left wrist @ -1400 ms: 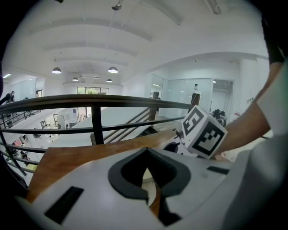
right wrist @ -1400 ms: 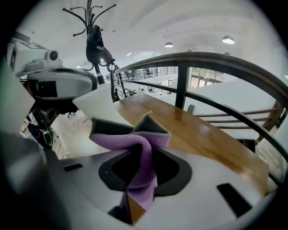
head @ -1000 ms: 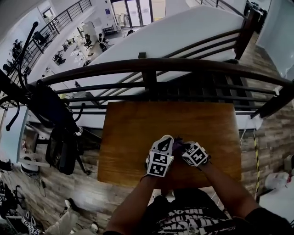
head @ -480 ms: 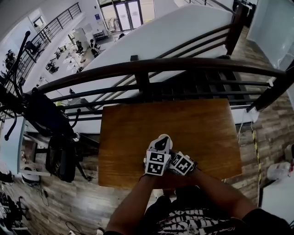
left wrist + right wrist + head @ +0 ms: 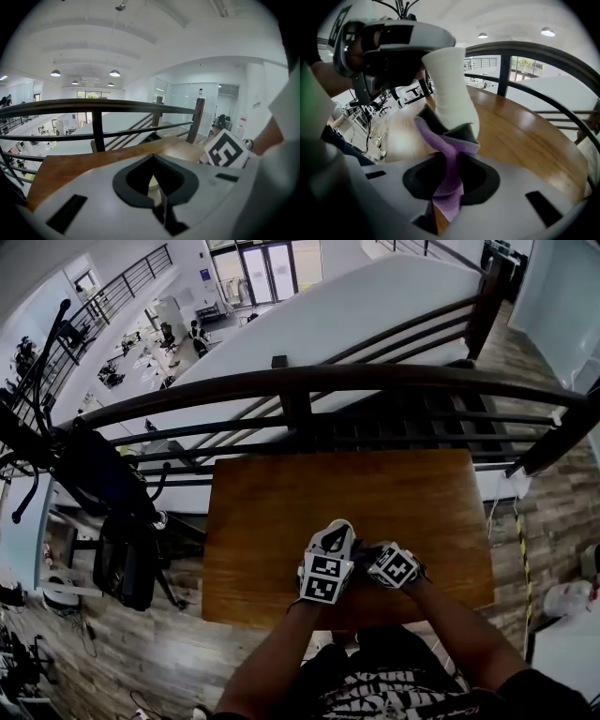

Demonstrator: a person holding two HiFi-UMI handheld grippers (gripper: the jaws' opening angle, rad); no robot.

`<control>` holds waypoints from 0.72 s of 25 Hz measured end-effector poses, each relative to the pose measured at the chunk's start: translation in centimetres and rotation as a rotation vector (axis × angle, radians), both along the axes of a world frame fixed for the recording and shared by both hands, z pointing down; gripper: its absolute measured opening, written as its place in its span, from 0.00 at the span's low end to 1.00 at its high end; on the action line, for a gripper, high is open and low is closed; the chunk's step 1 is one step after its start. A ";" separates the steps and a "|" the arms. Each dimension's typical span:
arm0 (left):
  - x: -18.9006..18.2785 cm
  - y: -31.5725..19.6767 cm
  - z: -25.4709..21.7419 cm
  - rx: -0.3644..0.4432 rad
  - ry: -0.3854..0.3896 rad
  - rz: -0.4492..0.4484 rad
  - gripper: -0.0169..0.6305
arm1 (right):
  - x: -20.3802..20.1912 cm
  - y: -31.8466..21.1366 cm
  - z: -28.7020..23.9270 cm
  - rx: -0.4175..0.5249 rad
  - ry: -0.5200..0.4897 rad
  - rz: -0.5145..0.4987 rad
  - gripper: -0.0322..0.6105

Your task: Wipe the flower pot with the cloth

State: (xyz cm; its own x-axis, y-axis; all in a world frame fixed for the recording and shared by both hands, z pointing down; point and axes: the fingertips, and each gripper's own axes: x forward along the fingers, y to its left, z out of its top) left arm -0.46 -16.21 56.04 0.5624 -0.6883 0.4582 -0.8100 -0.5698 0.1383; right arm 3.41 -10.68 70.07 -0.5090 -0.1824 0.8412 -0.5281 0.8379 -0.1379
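A white flower pot (image 5: pixel 451 91) hangs over the wooden table (image 5: pixel 375 493), gripped at its upper end by my left gripper (image 5: pixel 393 44), which is shut on it. In the left gripper view only a pale sliver of the pot (image 5: pixel 152 186) shows between the jaws. My right gripper (image 5: pixel 449 171) is shut on a purple and dark grey cloth (image 5: pixel 446 145), whose free end lies against the pot's lower side. In the head view both grippers, left (image 5: pixel 326 563) and right (image 5: pixel 394 565), sit side by side near the table's front edge and hide the pot.
A dark metal railing (image 5: pixel 300 381) runs just behind the table's far edge, with a drop to a lower floor beyond. A black stand with a bag (image 5: pixel 112 493) is left of the table. Bare wood stretches behind and to the right of the grippers.
My right gripper with the cloth slid in against the left gripper, then drew back out to the right. The left gripper kept the pot in place.
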 end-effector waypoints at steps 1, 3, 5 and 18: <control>0.0 0.0 0.0 -0.001 0.000 0.000 0.03 | 0.4 -0.7 -0.3 0.007 0.000 0.010 0.16; 0.1 -0.1 -0.1 -0.002 0.000 -0.002 0.03 | 1.0 -2.3 -1.1 0.028 -0.005 0.024 0.16; 0.2 -0.1 0.2 -0.002 0.004 -0.007 0.03 | 1.4 -3.8 -1.6 0.051 0.000 0.032 0.16; 0.0 -0.1 0.8 0.006 0.018 -0.020 0.03 | -0.4 -9.1 -3.3 0.124 0.015 0.012 0.16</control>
